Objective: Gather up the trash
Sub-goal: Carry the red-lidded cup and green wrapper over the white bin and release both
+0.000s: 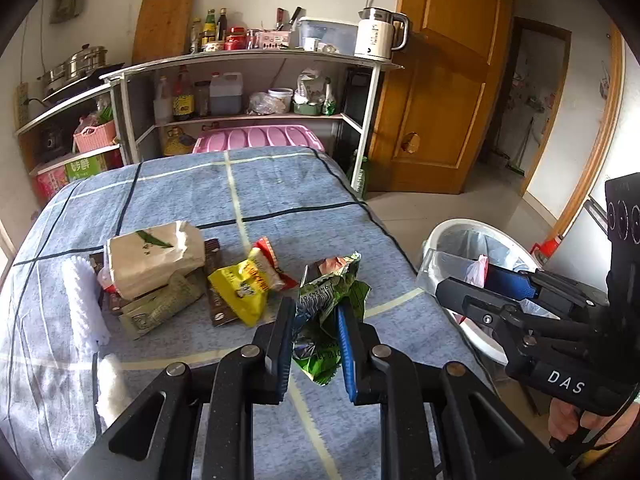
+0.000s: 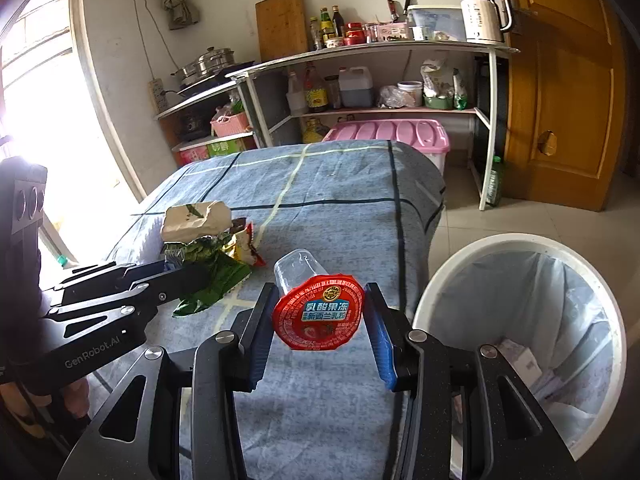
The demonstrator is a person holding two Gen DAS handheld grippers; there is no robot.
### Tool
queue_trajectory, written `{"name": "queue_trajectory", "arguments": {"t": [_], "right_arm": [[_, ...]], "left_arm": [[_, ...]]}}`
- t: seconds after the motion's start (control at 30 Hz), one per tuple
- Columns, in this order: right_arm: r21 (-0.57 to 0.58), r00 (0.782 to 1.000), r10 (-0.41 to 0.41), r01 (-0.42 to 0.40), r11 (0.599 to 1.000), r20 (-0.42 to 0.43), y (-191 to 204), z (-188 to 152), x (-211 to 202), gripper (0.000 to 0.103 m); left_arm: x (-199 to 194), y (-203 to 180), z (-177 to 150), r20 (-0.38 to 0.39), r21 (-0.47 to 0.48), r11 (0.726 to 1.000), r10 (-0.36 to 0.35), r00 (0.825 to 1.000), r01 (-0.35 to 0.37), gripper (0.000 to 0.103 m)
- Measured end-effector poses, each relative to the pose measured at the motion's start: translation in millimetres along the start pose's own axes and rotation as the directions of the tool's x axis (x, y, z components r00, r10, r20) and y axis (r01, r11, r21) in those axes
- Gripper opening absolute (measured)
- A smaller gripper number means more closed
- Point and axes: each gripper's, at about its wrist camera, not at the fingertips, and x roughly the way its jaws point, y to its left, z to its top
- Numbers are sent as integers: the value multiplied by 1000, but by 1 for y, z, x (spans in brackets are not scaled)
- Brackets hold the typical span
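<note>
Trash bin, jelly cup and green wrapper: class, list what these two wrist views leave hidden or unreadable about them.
- Trash bin: right wrist view, its bottom lies behind the liner and the right gripper; the picture edge cuts the far side.
- Jelly cup: right wrist view, the red lid faces the camera and hides the inside.
- Green wrapper: left wrist view, crumpled folds and the left gripper jaws cover most print.

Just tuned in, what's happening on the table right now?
A person is clearing trash with two handheld grippers. The left gripper is clamped on a crumpled green wrapper, and the right gripper holds a jelly cup with a red lid. Both are above the blue cloth, beside the lined white bin. More wrappers lie on the cloth.
</note>
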Motion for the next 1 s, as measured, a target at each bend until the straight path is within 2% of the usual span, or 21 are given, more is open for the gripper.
{"name": "queue_trajectory", "arguments": {"t": [0.4,0.57,0.8,1.0], "right_arm": [[84,991,-123,119,989,43,-66,-6,-46,44],[125,985,-168,162,979,41,-96,-12,-58,44],[152,977,-215,210,966,14,-127,-23,-65,44],[178,970,-242,244,953,-36,-149,-33,-58,44]], "left_arm": [[17,-74,20,0,99,989,-113,994,112,21],[26,-105,23,-9,142,980,-139,990,139,21],[47,-140,21,-51,174,972,-150,987,157,21],[64,-160,15,-76,207,968,-127,989,140,21]]}}
